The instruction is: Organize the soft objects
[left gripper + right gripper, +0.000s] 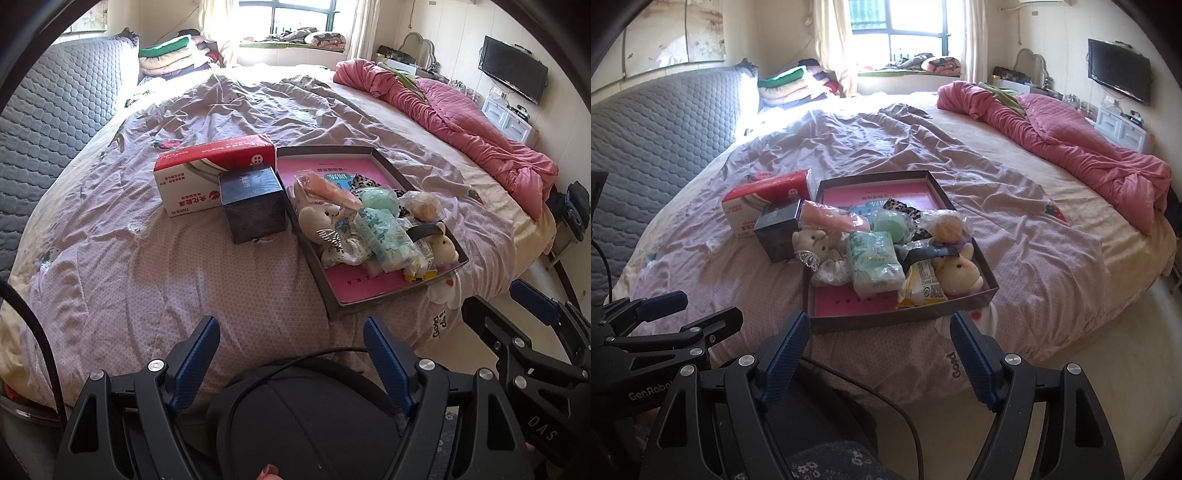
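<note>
A shallow dark tray with a pink floor (373, 284) (849, 304) lies on the bed. It holds a white plush bear (317, 221) (812, 240), a plush bunny (445, 247) (960, 273), a green tissue pack (388, 236) (873, 262), a pale green soft lump (890, 221) and other wrapped items. My left gripper (291, 332) is open and empty, low at the bed's near edge, left of the tray. My right gripper (881, 328) is open and empty, just short of the tray's near wall.
A red and white box (207, 173) (764, 199) and a dark cube box (253, 205) (775, 232) stand left of the tray. A pink quilt (461, 118) is bunched at the far right. A grey padded headboard (55, 110) is at the left. The bed edge drops off at the right.
</note>
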A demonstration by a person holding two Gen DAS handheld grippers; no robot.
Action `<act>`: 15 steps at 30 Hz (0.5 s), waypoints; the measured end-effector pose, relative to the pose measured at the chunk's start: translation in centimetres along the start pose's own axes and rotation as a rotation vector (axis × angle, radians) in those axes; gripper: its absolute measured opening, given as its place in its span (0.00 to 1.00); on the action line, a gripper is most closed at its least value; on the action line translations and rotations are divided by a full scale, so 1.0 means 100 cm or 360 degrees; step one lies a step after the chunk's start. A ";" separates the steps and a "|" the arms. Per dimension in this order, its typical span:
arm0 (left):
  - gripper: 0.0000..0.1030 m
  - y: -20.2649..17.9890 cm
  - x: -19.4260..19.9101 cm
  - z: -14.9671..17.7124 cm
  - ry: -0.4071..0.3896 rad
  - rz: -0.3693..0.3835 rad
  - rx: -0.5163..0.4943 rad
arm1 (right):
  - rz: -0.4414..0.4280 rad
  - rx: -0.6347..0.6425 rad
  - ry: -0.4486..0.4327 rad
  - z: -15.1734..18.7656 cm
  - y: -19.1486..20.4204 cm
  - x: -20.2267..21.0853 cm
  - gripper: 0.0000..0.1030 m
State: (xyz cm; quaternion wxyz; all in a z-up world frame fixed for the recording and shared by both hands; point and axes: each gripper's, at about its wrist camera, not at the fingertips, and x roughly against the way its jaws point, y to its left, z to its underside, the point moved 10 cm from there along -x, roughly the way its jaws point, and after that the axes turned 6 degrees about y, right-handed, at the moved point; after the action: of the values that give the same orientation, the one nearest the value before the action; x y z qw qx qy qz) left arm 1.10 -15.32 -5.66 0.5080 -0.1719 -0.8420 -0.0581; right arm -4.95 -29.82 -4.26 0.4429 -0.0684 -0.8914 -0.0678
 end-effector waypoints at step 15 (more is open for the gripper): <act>0.77 0.003 -0.002 0.001 0.0008 -0.0007 0.0007 | 0.0000 -0.0001 0.0011 0.001 0.001 -0.001 0.77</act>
State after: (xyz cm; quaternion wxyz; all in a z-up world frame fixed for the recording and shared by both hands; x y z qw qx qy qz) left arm 1.20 -15.00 -5.93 0.5103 -0.1689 -0.8413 -0.0577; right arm -4.96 -29.74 -4.41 0.4459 -0.0683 -0.8899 -0.0685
